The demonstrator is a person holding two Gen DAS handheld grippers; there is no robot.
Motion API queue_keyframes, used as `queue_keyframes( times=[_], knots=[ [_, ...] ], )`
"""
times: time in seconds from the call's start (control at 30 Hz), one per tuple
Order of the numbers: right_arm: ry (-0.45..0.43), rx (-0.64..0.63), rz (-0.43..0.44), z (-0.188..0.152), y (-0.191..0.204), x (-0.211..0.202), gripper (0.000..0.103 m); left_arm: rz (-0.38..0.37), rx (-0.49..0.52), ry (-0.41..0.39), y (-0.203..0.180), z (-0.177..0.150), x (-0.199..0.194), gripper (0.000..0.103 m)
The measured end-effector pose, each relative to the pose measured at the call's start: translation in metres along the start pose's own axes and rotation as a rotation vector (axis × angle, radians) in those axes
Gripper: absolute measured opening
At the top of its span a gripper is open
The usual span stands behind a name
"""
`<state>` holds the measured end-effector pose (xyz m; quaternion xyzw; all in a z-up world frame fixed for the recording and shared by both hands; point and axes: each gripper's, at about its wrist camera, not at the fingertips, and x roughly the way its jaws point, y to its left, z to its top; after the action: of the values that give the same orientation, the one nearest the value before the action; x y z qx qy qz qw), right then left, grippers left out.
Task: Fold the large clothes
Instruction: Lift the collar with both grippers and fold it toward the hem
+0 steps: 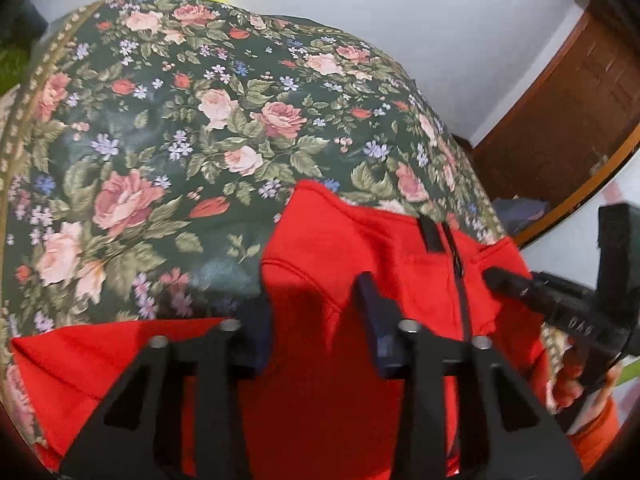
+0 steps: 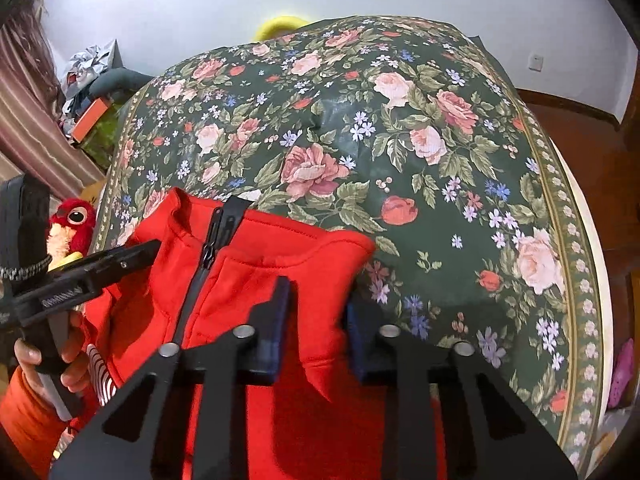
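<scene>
A red zip-up jacket (image 1: 340, 232) lies at the near edge of a table under a dark green floral cloth (image 1: 180, 120), collar away from me, its black zipper (image 1: 454, 256) part open. My left gripper (image 1: 316, 304) is shut on a raised fold of red cloth at the jacket's left shoulder. From the right wrist view the jacket (image 2: 256, 248) fills the near middle, and my right gripper (image 2: 318, 300) pinches a fold at its right shoulder. Each gripper shows in the other's view: the right gripper (image 1: 490, 274) and the left gripper (image 2: 150, 246) both rest on red fabric beside the collar.
The floral cloth (image 2: 360, 120) stretches far ahead of the jacket. A red plush bird (image 2: 72, 220) and an orange box (image 2: 92, 116) sit off the table's left side. Brown wooden furniture (image 1: 560, 120) stands at the right. A hand in an orange sleeve (image 2: 28, 360) holds the left gripper.
</scene>
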<state>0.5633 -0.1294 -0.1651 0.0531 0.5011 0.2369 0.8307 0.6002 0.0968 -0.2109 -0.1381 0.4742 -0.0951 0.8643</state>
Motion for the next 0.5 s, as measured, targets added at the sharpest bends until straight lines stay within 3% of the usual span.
queue_keyframes(
  times=[0.07, 0.2, 0.5],
  knots=[
    [-0.004, 0.004, 0.014, -0.003, 0.003, -0.009, 0.014, 0.015, 0.009, -0.022, -0.002, -0.005, -0.009, 0.017],
    [0.007, -0.029, 0.033, -0.012, 0.018, -0.029, 0.012, 0.092, 0.082, -0.042, -0.015, -0.012, -0.029, 0.005],
    [-0.008, -0.103, 0.037, -0.040, 0.061, -0.085, 0.011, 0.119, 0.168, -0.097, -0.046, -0.039, -0.108, 0.004]
  ],
)
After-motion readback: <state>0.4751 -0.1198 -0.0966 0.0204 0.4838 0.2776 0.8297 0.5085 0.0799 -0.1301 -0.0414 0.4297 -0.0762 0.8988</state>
